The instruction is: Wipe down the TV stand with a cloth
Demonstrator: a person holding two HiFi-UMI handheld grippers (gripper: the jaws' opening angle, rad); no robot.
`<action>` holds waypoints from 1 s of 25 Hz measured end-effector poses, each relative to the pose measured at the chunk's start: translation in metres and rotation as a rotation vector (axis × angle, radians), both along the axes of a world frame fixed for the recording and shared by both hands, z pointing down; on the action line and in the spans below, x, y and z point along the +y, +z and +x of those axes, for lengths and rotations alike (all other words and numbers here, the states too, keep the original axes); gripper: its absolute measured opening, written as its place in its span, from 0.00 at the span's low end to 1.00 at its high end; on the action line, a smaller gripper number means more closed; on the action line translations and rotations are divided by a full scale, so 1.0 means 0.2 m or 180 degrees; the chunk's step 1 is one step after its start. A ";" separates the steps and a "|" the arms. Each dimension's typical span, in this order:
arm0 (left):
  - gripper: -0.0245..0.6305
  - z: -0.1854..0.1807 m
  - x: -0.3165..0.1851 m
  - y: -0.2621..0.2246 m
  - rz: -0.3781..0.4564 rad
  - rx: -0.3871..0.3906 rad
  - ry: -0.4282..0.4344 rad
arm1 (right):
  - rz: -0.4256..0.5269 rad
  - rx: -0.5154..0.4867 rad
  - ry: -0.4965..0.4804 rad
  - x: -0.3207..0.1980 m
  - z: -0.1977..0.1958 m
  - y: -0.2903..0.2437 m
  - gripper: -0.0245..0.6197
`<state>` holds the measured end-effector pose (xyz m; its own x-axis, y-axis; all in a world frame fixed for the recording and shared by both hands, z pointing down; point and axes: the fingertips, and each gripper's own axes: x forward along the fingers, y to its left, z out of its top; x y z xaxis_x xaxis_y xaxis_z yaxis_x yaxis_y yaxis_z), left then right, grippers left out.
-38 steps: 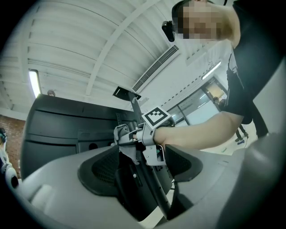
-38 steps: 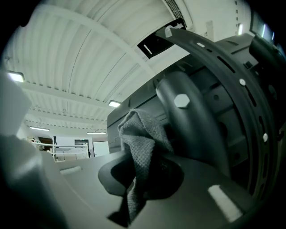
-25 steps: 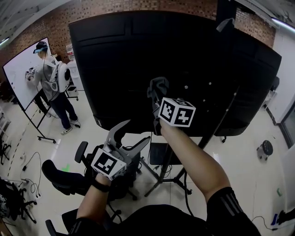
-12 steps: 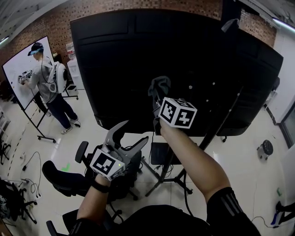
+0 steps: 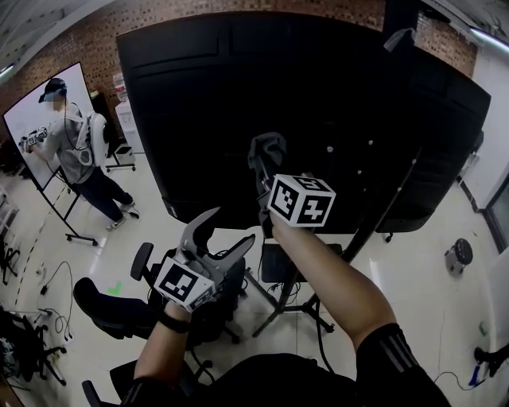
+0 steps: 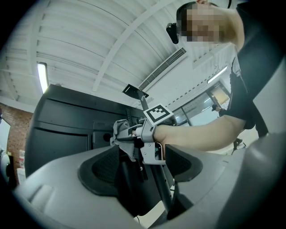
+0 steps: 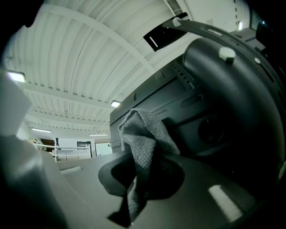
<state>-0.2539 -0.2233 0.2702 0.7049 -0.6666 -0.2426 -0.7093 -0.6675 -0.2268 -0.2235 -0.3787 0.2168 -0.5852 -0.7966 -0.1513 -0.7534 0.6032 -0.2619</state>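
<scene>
Your right tongs (image 5: 266,176) pinch the one grey cloth (image 5: 269,149) before the one black TV (image 5: 238,103); your left tongs (image 5: 229,229) gape empty. Pale floor (image 5: 429,262) below, brick wall (image 5: 199,12) behind.

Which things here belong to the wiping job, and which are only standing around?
Job: grey cloth, right gripper shut on it, TV stand, black TV.
Not part: open left gripper, whiteboard, person beside it, office chair.
</scene>
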 end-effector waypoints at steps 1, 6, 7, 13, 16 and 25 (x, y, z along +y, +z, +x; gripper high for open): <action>0.57 0.00 0.00 0.00 0.0000 0.0003 -0.0007 | -0.0011 0.0011 -0.0040 0.00 -0.02 0.01 0.08; 0.57 -0.04 0.01 0.01 -0.0005 0.0011 -0.0075 | -0.0025 0.0109 -0.0159 -0.02 -0.13 0.03 0.08; 0.57 -0.05 0.01 0.00 -0.0005 0.0021 -0.0092 | -0.0025 0.0125 -0.0179 -0.02 -0.16 0.03 0.08; 0.57 -0.13 0.02 0.01 -0.0016 0.0042 -0.0185 | -0.0007 0.0147 -0.0292 -0.01 -0.29 0.01 0.08; 0.57 -0.15 0.02 0.01 -0.0016 0.0036 -0.0227 | -0.0003 0.0181 -0.0358 -0.01 -0.33 0.02 0.08; 0.57 -0.17 0.03 0.02 -0.0051 0.0028 -0.0325 | -0.0145 0.0336 -0.0781 0.03 -0.47 0.08 0.08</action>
